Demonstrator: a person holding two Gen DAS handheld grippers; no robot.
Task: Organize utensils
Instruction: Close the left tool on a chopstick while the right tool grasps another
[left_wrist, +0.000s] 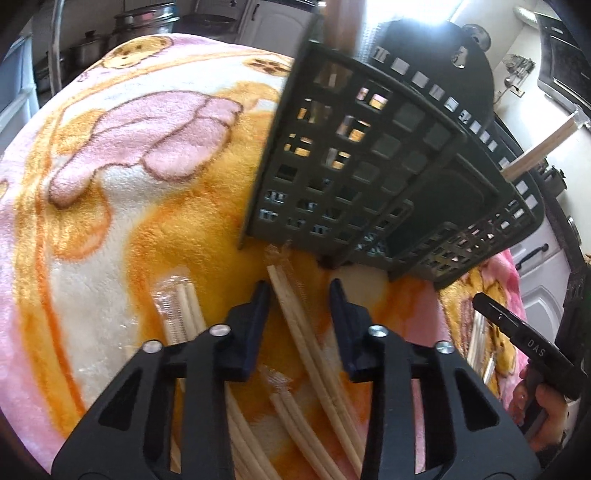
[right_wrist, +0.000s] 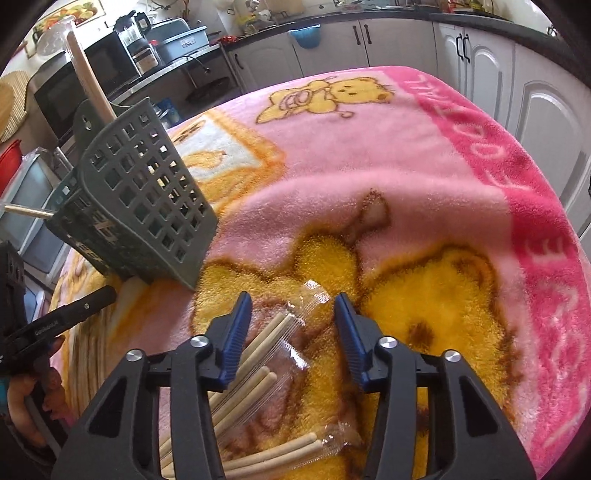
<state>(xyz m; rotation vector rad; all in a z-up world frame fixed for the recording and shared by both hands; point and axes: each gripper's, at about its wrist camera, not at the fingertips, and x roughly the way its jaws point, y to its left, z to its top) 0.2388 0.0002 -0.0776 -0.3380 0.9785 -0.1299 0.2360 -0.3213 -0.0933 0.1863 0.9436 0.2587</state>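
Both grippers straddling wrapped chopsticks, nothing gripped.
Left gripper (left_wrist: 300, 291) and right gripper (right_wrist: 293, 302) part-open; chopstick pair (left_wrist: 295, 314) lies lengthwise between left jaws, toward basket (left_wrist: 369, 155).

right gripper (right_wrist: 293, 301) hung with jaws apart over wrapped chopsticks (right_wrist: 258, 343) at bottom centre, dark basket (right_wrist: 147, 206) at left on the blanket (right_wrist: 406, 184).

Pink and orange bear-print blanket (right_wrist: 424, 177), microwave (right_wrist: 92, 74), white cabinets (right_wrist: 480, 62), stacked metal pots (left_wrist: 144, 22)
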